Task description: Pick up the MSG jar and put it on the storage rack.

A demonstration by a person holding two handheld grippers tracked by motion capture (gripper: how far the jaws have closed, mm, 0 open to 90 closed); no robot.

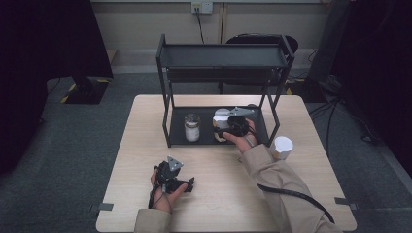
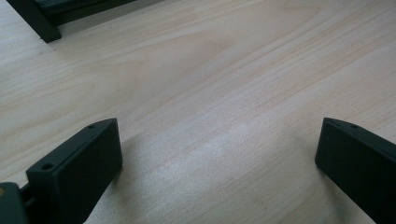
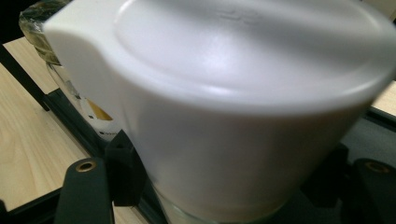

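Placement was in hand: right gripper point(image 1: 232, 127) pinched the white-lidded jar point(image 1: 222, 118) over the rack's lower shelf point(image 1: 178, 138), right of the glass jar point(image 1: 192, 127). Left gripper point(image 1: 180, 183) lay spread, holding nothing, near the table's point(image 1: 311, 194) front edge. Lowering and release likely followed.

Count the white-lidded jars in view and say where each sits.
3. A small jar stands on the rack's lower shelf; a second jar beside it is in the right gripper; a third jar stands on the table right of the rack.
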